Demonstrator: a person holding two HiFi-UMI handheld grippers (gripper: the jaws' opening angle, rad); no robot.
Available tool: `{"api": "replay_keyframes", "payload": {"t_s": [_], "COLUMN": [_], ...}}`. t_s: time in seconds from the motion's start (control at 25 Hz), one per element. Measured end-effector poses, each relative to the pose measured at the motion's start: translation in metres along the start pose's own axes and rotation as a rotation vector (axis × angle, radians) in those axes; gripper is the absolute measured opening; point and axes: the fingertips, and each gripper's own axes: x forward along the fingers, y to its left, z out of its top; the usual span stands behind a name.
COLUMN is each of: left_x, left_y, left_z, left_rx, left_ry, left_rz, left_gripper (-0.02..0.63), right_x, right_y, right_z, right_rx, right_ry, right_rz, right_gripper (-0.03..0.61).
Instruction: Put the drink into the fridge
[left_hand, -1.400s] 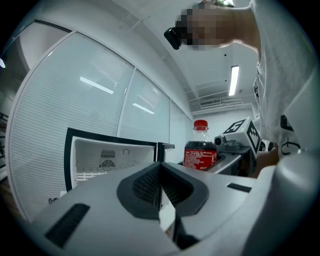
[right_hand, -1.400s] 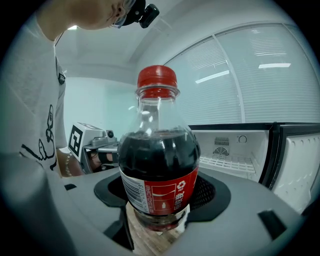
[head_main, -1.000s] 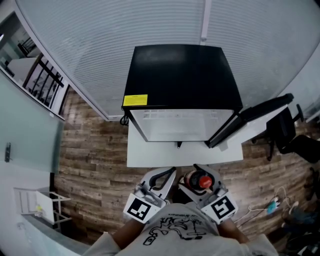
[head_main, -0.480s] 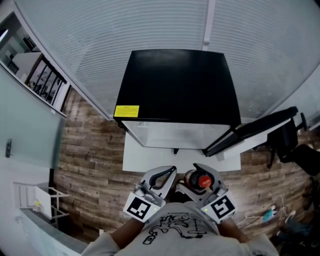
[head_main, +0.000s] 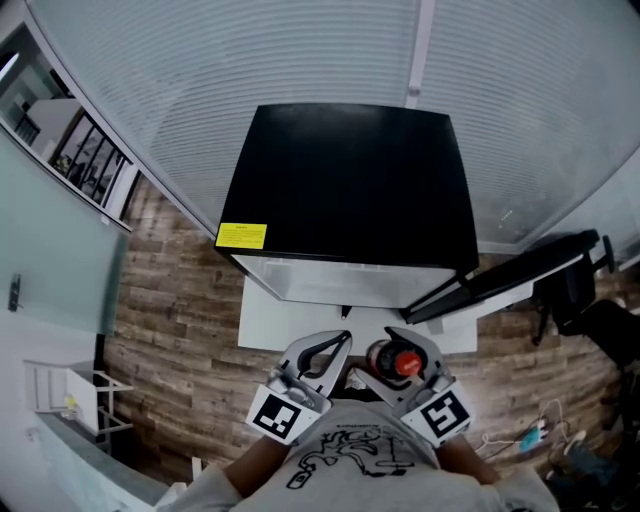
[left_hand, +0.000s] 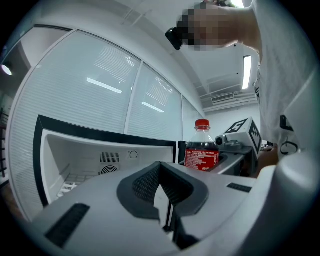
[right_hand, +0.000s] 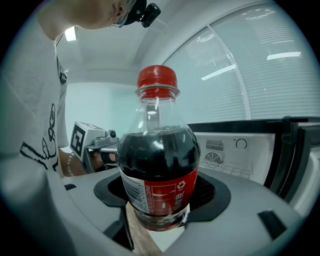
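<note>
Drink bottle (right_hand: 159, 165), a clear plastic one filled with dark soda, with a red cap and a red label, stood upright between the jaws of the right tool (right_hand: 162, 192). The two dark curved pads (right_hand: 215, 192) pressed on its lower body at the label, one on each side, so the right tool was clenched on the drink. The bottle's base hung just below the pads, with wooden floor (head_main: 170, 290) beneath it.

From the head view, the drink's red cap (head_main: 403, 361) showed inside the ring of the right tool, held close to the person's body. The left tool (head_main: 330, 350) sat just beside it, on the drink's left. Its jaws were closed together with nothing between them.

Ahead of both tools stood a small fridge (head_main: 350, 180) with a black top and a yellow sticker (head_main: 242, 235) at its front left corner. Its door (head_main: 520, 265) was swung open to the right, showing a white interior (left_hand: 100, 155). The drink was outside the fridge, short of the front edge of the white counter (head_main: 290, 325) under the fridge.
</note>
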Motion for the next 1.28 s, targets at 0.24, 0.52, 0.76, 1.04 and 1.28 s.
{"api": "replay_keyframes", "payload": {"t_s": [0.24,0.52,0.76,1.04,1.28], "left_x": [0.0,-0.01,-0.021,-0.028,-0.029], "left_y": [0.011,0.024,0.034,0.034,0.035], "left_z": [0.001,0.0,0.003,-0.002,-0.005], "left_rx": [-0.004,0.012,0.012,0.011,0.016], "left_ry": [-0.002,0.006,-0.008,0.001,0.003], "left_rz": [0.001,-0.044,-0.067,-0.094,-0.098], "left_gripper": [0.002,0.0,0.002,0.0,0.001], "right_x": [0.011,0.029,0.037,0.04,0.042], "right_y": [-0.004,0.004,0.013,0.02,0.022], "right_z": [-0.001,0.004,0.005,0.004,0.0], "right_rx": [0.005,-0.014,-0.016,-0.017,-0.032], "right_ry": [0.016,0.022,0.025,0.023,0.028], "right_rz": [-0.007,-0.043,-0.08,-0.113,-0.124], "right_gripper": [0.321,0.321,0.321,0.321,0.321]}}
